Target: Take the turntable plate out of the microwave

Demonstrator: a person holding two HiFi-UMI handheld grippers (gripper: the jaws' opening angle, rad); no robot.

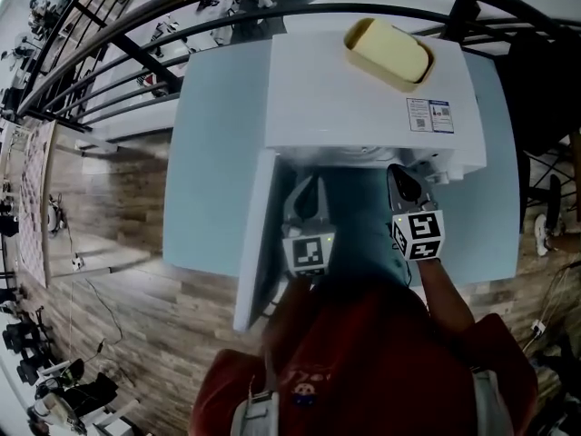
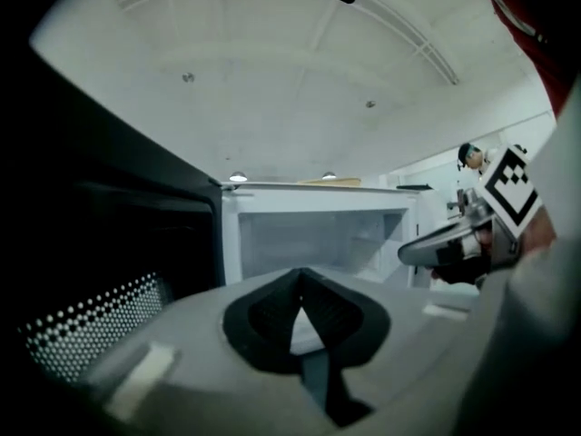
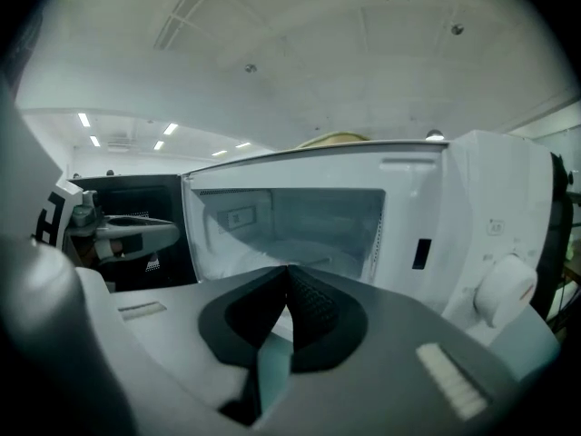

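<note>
A white microwave stands on a pale blue table with its door swung open to the left. In the right gripper view a pale round shape on the cavity floor looks like the turntable plate; it is faint. My left gripper is shut and empty, in front of the open cavity. My right gripper is shut and empty too, near the cavity's right edge by the control panel. Neither gripper touches the plate. Each gripper shows in the other's view: the right gripper and the left gripper.
A yellow block-like object lies on top of the microwave. The dark door with its dotted mesh stands close on the left. A round knob sits on the right panel. Black railings and wooden floor lie beyond the table.
</note>
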